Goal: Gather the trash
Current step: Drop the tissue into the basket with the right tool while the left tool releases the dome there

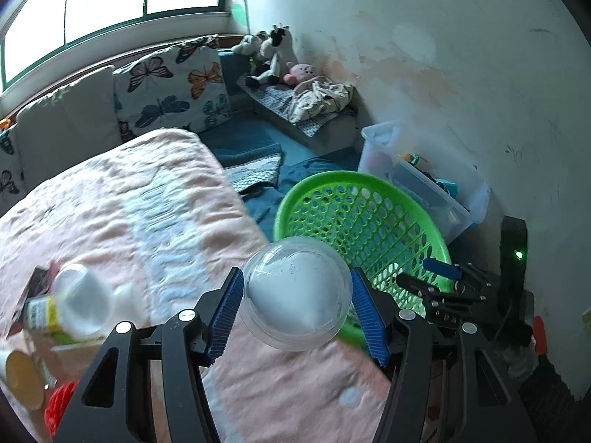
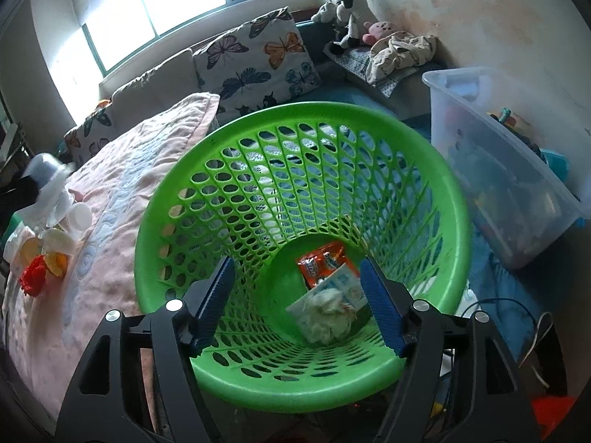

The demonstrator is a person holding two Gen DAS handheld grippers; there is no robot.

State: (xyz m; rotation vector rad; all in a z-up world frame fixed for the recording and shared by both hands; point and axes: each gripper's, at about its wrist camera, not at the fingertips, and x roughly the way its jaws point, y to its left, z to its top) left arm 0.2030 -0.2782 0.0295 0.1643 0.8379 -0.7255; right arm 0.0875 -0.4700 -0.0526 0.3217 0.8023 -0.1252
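My left gripper (image 1: 297, 306) is shut on a clear plastic dome lid (image 1: 295, 295) and holds it over the edge of the pink blanket (image 1: 129, 203), beside the green basket (image 1: 317, 192). My right gripper (image 2: 295, 299) is open and empty above the mouth of the green basket (image 2: 177, 199). An orange wrapper (image 2: 323, 260), a white packet (image 2: 347, 284) and crumpled paper (image 2: 328, 317) lie in the basket. More trash lies on the blanket: a plastic bottle (image 1: 70, 310), a yellow cup (image 1: 22, 380) and a red thing (image 1: 55, 406). That pile also shows in the right wrist view (image 2: 51, 236).
A clear storage bin (image 2: 498, 170) with toys stands right of the basket against the wall. Butterfly pillows (image 2: 258, 66) and stuffed animals (image 2: 351, 11) lie at the back under the window. Cables (image 2: 532, 332) lie on the floor at lower right. The right gripper (image 1: 443, 288) shows in the left wrist view.
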